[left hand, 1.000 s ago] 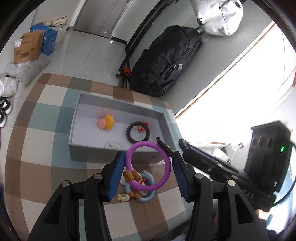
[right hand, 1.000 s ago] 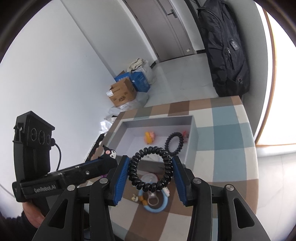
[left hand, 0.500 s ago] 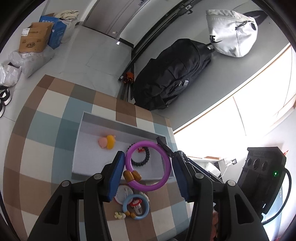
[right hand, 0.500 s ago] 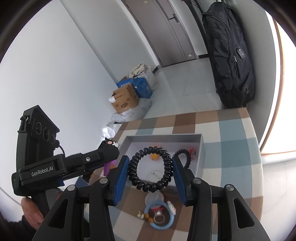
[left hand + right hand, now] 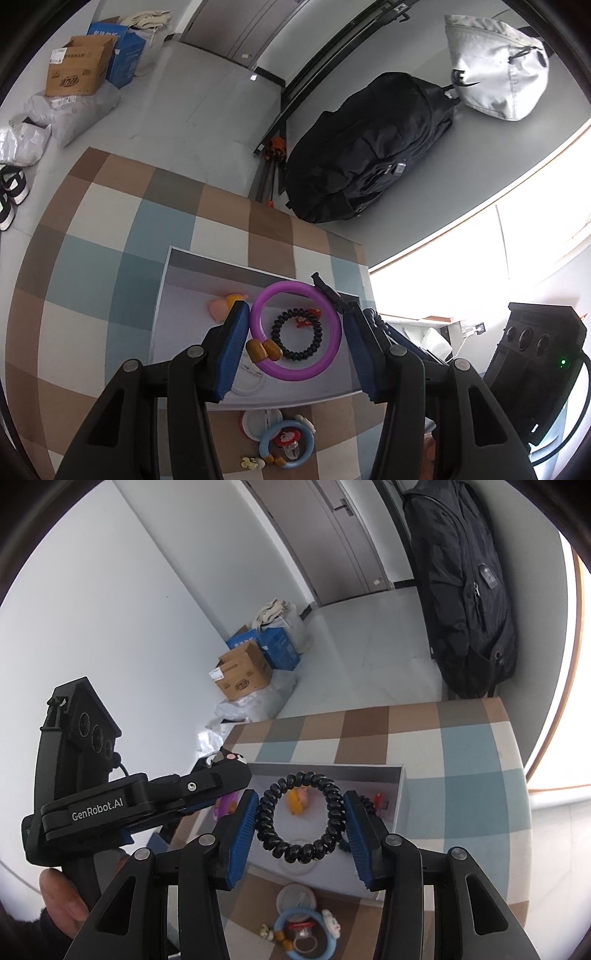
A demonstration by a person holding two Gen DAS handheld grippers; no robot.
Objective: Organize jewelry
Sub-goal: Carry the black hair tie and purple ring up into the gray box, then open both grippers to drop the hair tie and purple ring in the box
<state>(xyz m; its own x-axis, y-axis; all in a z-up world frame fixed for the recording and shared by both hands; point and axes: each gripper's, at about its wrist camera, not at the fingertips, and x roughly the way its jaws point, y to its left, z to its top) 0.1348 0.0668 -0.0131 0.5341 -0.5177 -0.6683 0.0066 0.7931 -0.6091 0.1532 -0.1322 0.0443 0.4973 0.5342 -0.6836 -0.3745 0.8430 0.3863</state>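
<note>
Left wrist view: my left gripper (image 5: pixel 295 341) is clamped on a purple ring bracelet (image 5: pixel 295 330) with two amber beads, held above the grey tray (image 5: pixel 164 295). In that tray, from left to right, lie a pink and yellow charm (image 5: pixel 223 304) and a black coil hair tie (image 5: pixel 297 338). Before the tray, on the checked tablecloth (image 5: pixel 92 266), rests a blue ring bracelet (image 5: pixel 286 448). Right wrist view: my left hand (image 5: pixel 62 901) grips its handle at the left. My right gripper (image 5: pixel 301 821) pinches a second black coil hair tie (image 5: pixel 301 818) over the tray's near edge.
</note>
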